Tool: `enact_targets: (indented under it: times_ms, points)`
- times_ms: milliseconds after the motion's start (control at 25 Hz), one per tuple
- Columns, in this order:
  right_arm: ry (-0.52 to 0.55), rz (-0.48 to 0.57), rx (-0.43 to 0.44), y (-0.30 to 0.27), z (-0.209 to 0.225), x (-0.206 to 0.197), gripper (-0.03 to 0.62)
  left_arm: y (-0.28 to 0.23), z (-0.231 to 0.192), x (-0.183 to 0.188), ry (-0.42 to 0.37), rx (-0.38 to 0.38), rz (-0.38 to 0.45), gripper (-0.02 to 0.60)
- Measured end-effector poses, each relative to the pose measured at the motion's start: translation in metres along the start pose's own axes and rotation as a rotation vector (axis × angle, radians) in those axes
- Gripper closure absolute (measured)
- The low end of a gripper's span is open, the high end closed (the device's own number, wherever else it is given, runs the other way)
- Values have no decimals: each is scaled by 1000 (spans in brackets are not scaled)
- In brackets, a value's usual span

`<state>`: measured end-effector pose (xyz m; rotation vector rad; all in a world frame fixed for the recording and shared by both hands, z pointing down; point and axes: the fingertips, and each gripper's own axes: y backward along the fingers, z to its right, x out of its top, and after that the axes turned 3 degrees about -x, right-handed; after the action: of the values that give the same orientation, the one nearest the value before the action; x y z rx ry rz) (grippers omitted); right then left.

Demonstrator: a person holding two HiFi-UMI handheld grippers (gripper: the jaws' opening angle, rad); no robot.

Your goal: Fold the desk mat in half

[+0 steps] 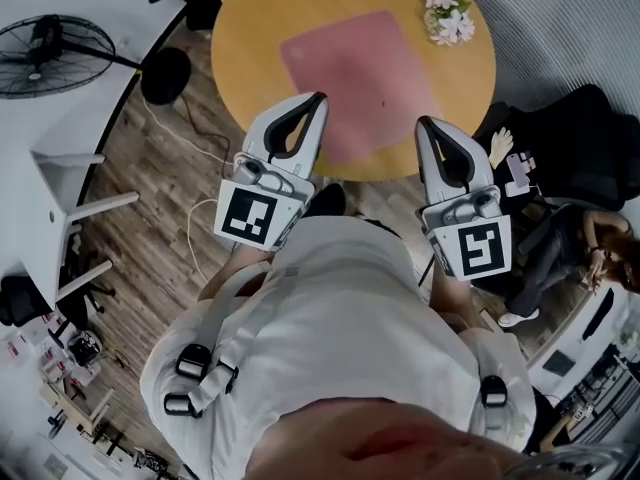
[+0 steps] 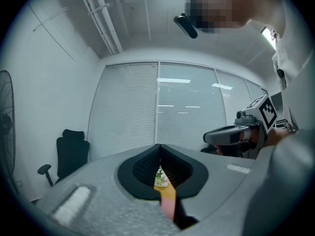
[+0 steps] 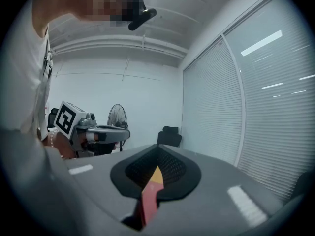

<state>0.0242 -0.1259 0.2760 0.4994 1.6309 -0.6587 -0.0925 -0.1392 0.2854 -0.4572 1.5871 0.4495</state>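
Note:
The pink desk mat [image 1: 355,78] lies flat and unfolded on the round wooden table [image 1: 250,38]. My left gripper [image 1: 319,97] hangs over the mat's near left edge, and its jaws are shut with nothing in them. Shut and empty too, my right gripper [image 1: 422,122] hovers just off the mat's near right corner. In the left gripper view the closed jaws [image 2: 159,147] leave a slit that shows a strip of the mat [image 2: 167,208]. The right gripper view has the same closed jaws [image 3: 158,147] with a sliver of the mat [image 3: 147,200] below.
A small bunch of flowers [image 1: 447,15] stands at the table's far right. A fan [image 1: 50,53] and a white desk [image 1: 60,188] are at the left, with a cable on the wooden floor. A person [image 1: 560,243] sits at the right. An office chair [image 2: 71,154] stands by the blinds.

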Motion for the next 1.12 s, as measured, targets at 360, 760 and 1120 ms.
enact_targets:
  times_ms: [360, 760, 1120]
  points:
    - [30, -3, -21, -48, 14, -4, 589, -32, -55, -22, 8, -14, -27, 578]
    - [42, 8, -64, -61, 30, -3, 589, -57, -129, -143, 1, 41, -211, 543]
    - [36, -15, -67, -71, 34, -15, 589, -81, -213, -298, -8, 103, -465, 474]
